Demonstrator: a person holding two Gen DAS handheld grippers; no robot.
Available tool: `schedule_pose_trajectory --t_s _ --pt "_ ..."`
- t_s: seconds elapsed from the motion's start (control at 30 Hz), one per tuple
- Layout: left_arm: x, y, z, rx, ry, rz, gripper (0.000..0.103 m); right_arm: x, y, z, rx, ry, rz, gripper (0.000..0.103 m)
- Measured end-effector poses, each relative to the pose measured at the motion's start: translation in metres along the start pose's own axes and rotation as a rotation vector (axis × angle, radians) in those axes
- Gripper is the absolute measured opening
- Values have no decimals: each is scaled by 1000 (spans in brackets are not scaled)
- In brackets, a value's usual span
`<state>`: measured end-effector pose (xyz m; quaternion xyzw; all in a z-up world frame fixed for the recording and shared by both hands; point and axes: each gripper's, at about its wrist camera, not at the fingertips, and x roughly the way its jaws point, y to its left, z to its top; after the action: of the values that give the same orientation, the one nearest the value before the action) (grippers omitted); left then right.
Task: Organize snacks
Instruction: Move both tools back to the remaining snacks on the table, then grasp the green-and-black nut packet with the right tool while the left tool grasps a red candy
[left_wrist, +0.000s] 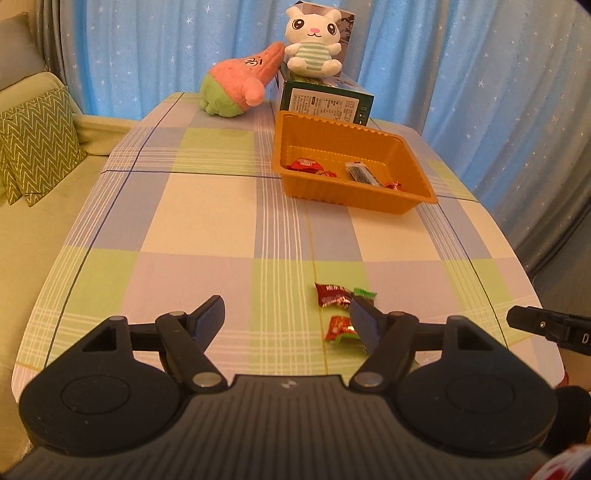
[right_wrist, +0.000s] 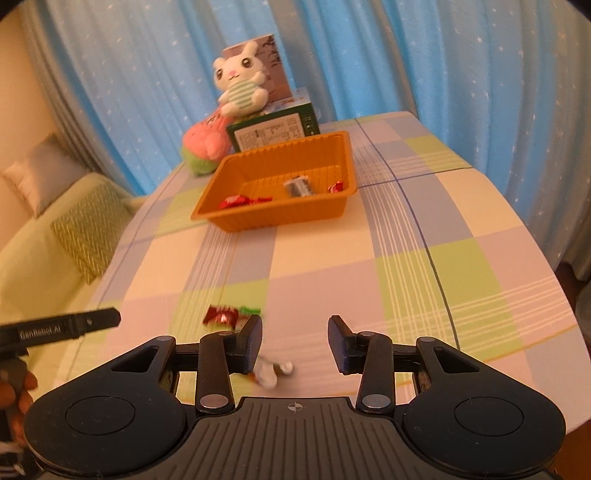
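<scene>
The left gripper (left_wrist: 286, 325) stands with its jaws well apart and nothing between them; only bare tablecloth (left_wrist: 207, 214) shows in the gap, low in the left wrist frame. Just outside its right finger, at lower centre-right of that frame, lie two loose candies: a red one (left_wrist: 332, 294) with a green twist end a little farther up the frame, and a red-and-green one (left_wrist: 341, 328) partly hidden behind that finger. So the work lies to the right of the left jaws, not inside them, and a sideways shift would likely be needed before closing. The right gripper (right_wrist: 295, 343) is also parted, more narrowly, and grips nothing. A blurred white wrapper (right_wrist: 271, 371) lies on the cloth low in the right wrist frame, just below and beside its left finger; its long axis seems to run across the frame, though the blur makes that unsure. The red candies show again at lower left, above that finger. I judge the right gripper nearer to the white wrapper and the left nearer to the red pair. Farther up, the orange tray (left_wrist: 417, 206) sits well apart from both, already holding a few wrapped snacks.
</scene>
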<state>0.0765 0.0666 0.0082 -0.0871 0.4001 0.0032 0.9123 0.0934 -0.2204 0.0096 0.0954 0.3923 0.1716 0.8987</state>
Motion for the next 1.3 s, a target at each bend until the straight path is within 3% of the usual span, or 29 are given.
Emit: schedule_pose_trajectory --t_s 0.27,0.67,1.3 --pt "-4 -1 -9 21 7 5 73 8 17 -24 -118 39 5 40" --pt "19 7 -4 34 36 11 75 61 45 -38 -310 137 92 40" --pt "64 14 3 25 96 -8 75 146 65 -46 -573 205 90 40"
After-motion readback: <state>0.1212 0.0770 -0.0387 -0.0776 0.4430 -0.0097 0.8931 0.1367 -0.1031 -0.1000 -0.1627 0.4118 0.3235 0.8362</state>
